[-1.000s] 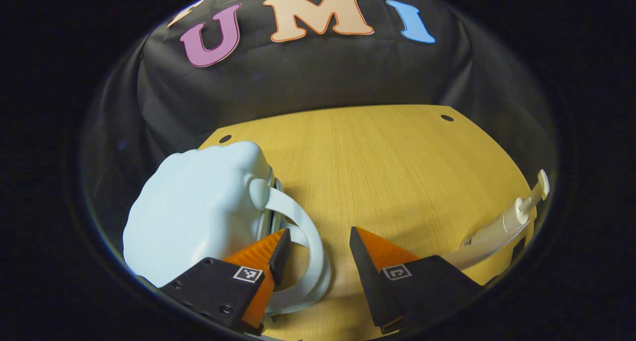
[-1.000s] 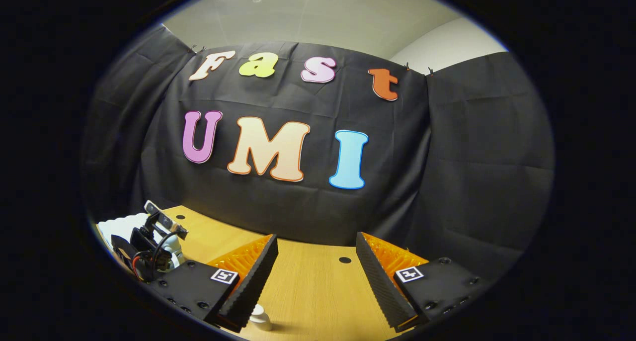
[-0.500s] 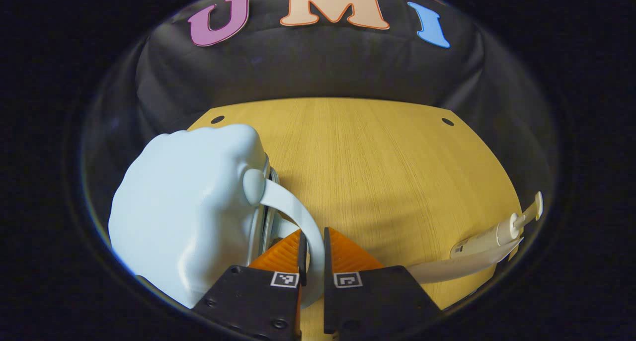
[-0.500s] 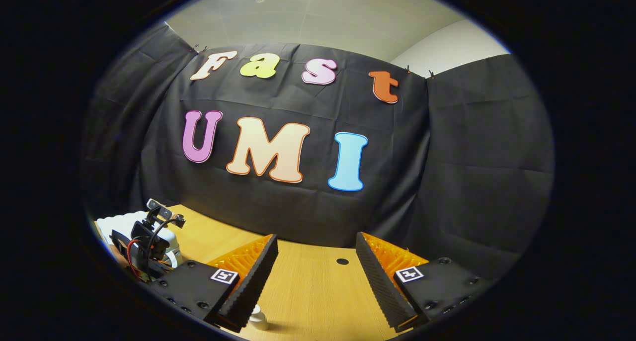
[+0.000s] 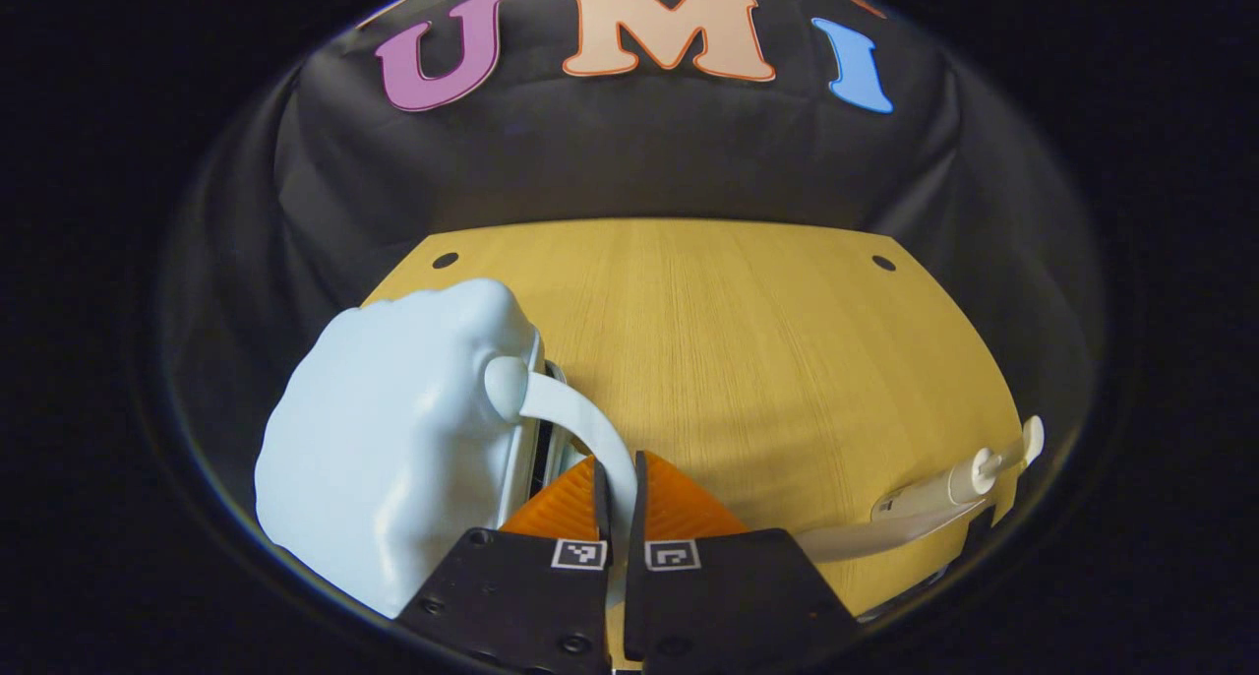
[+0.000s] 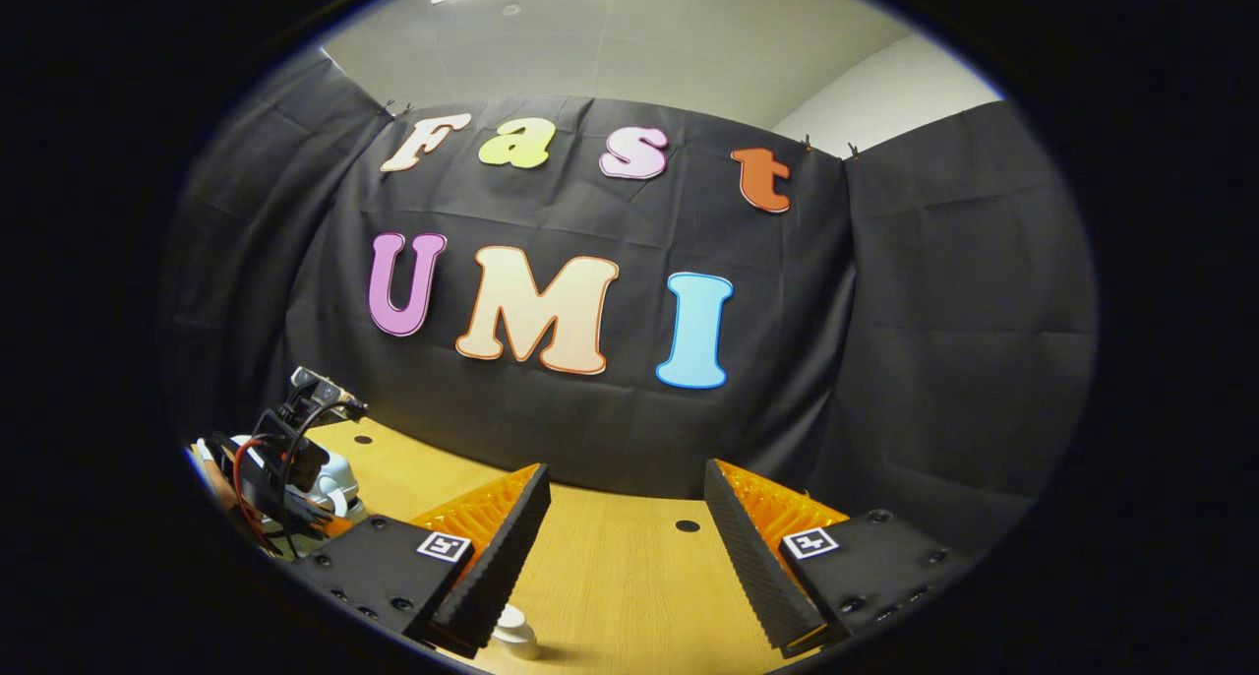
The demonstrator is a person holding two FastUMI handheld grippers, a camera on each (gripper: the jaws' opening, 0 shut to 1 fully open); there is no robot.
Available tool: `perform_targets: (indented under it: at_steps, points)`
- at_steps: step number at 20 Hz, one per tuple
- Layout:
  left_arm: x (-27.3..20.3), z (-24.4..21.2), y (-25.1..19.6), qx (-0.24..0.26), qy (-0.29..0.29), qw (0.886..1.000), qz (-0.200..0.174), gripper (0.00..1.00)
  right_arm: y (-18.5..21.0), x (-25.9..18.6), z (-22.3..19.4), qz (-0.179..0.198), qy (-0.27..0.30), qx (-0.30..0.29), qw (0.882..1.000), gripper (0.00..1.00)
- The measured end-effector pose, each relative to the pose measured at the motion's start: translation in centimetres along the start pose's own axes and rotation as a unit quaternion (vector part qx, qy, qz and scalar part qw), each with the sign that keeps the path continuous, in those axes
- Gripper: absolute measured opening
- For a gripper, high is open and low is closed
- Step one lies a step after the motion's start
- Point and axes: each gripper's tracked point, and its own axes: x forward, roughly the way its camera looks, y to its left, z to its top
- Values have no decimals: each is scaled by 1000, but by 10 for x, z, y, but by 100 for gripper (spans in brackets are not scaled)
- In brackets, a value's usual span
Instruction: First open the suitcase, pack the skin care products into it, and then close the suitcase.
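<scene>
1. Left gripper (image 5: 618, 478) sits at 6 o'clock in the left gripper view, fingers pinched tight on the suitcase handle (image 5: 580, 424), a pale blue strap arcing up to its round mount.
2. Pale blue suitcase (image 5: 393, 449) lies at 8 o'clock in that view on the wooden table (image 5: 748, 360); a thin seam gap with metal trim shows along its right edge, just under the handle.
3. Pump bottle (image 5: 959, 483), cream coloured, lies on its side at 4 o'clock near the table's right edge, nozzle pointing up-right, well apart from the suitcase.
4. A flat pale strip (image 5: 866, 539) lies just below the pump bottle; can't tell what it is.
5. Right gripper (image 6: 627, 532) at 6 o'clock in the right gripper view, fingers spread wide with nothing between them, raised over the table (image 6: 629, 577).
6. Small white cap-like item (image 6: 513, 632) peeks out under the right gripper's left finger (image 6: 492, 557), on the table.
7. At 8 o'clock in the right gripper view the left gripper (image 6: 280, 468) shows farther off with its wiring, a bit of the suitcase (image 6: 334, 483) behind it.
</scene>
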Motion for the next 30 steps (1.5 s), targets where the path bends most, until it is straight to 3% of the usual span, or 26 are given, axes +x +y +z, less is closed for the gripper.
perform_targets:
  at_steps: [6, 15, 30]
  points:
    - [-25, 29, 11, 6, -30, 999, -10, 0, 13, -1, 1, 14, -4, 16, 1000, 99]
    - [-65, 82, 67, -18, -78, 997, -16, 0, 54, 3, 6, 41, -9, 25, 999, 99]
    - [-92, 120, 203, 30, -118, 992, 38, 0, 119, 11, 20, 47, -19, 30, 998, 99]
